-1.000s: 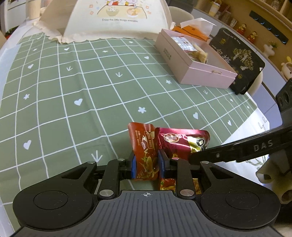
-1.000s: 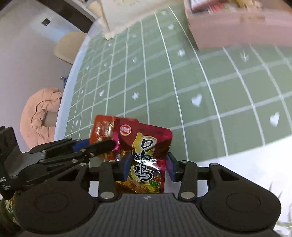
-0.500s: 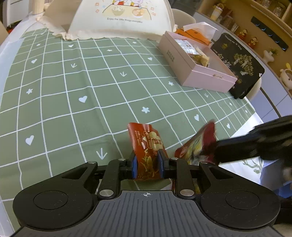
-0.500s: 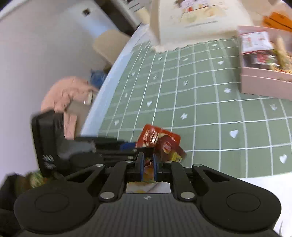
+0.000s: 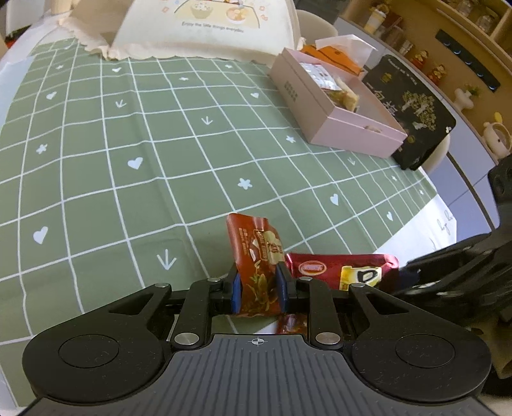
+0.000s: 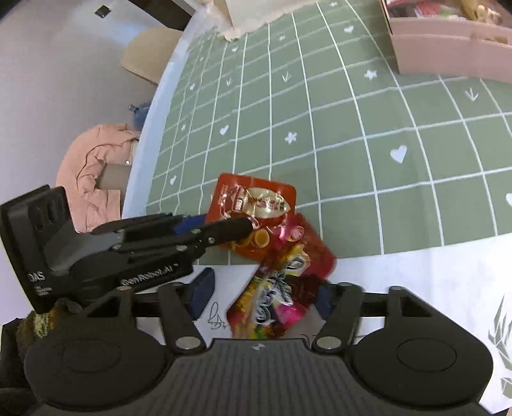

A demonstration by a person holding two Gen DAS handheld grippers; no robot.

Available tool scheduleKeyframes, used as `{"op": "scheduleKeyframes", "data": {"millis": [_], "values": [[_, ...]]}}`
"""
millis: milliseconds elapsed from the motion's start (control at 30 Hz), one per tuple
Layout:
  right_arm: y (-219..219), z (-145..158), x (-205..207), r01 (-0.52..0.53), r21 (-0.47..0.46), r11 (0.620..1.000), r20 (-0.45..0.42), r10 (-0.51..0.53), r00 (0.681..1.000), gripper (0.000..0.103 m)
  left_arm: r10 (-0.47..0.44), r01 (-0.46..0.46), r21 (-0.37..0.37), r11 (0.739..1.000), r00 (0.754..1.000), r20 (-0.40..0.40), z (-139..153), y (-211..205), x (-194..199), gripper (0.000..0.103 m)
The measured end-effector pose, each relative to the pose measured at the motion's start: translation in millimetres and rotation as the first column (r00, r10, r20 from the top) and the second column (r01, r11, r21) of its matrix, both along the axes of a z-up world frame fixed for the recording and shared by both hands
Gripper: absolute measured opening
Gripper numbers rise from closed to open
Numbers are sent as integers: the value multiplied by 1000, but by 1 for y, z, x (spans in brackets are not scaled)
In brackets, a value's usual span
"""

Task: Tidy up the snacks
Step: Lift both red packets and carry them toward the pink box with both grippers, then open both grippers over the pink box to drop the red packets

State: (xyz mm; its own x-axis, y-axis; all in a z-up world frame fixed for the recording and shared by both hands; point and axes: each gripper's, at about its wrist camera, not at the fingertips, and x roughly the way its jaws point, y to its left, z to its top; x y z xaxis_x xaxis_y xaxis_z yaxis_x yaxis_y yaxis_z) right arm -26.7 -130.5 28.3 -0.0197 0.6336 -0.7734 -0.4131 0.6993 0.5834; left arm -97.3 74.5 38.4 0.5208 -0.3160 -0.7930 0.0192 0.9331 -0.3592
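Note:
My left gripper [image 5: 257, 289] is shut on a red-brown snack packet [image 5: 256, 256] and holds it upright near the table's front edge; the packet also shows in the right wrist view [image 6: 256, 204]. A crimson snack packet [image 5: 339, 267] lies just to its right, and between the fingers of my right gripper [image 6: 260, 299] in the right wrist view [image 6: 278, 288]. The right jaws stand wide apart, not pressing the packet. A pink box [image 5: 336, 108] with several snacks inside sits at the far right of the table.
A green checked tablecloth [image 5: 128, 144] covers the table. A cream fabric cover [image 5: 204, 28] stands at the back. A black bag [image 5: 412, 108] leans behind the pink box. A pink cushion [image 6: 92, 169] lies on a chair left of the table.
My right gripper shut on the crimson packet, pulled it away from the left gripper, then opened wide; the packet now lies loose between its fingers. The left gripper kept its hold.

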Motion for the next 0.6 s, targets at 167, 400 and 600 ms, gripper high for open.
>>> {"op": "scheduleKeyframes", "data": {"millis": [167,400,600], "values": [[-20,2,6,66,20,998,-4,-66,998,25,-30,27,-57,998,998,-52,-2,-4,2,24],[-67,26,17,202,35,979,79,-204,976,21,-78,79,-142,987,997,12,0,-24,7,17],[-111,63,30,283,56,957,180,-289,940,21,-132,146,-115,983,983,125,32,-40,31,8]]}}
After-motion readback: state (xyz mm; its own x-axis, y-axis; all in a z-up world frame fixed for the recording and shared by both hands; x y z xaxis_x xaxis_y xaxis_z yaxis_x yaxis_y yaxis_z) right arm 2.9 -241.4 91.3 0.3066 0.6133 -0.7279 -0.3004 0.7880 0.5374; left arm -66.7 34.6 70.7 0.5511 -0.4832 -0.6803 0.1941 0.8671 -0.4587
